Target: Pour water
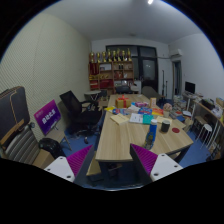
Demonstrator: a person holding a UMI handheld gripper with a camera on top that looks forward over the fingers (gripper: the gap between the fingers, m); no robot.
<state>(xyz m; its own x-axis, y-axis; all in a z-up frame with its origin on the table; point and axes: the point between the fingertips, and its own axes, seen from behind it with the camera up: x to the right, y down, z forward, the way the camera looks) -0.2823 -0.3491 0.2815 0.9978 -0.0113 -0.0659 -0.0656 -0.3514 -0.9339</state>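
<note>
Water itself can't be made out from here; whatever holds it would be among the small things crowding the long wooden table point(118, 140), too tiny to name one by one. The gripper point(111, 165) hangs high and well back from that table, its two fingers spread wide with nothing between them, the magenta pads point(143, 160) facing each other across open floor and the table's near end. On the tabletop there's a dark cup-like thing point(165, 127), some white papers point(139, 118) and a scatter of coloured objects farther along. A black office chair point(76, 110) stands beside the table, with a purple sign point(46, 116) near it. Beyond the table, against the far wall, a red shelf unit point(112, 72) carries rows of items, and a dark doorway point(147, 72) shows just beside it.
</note>
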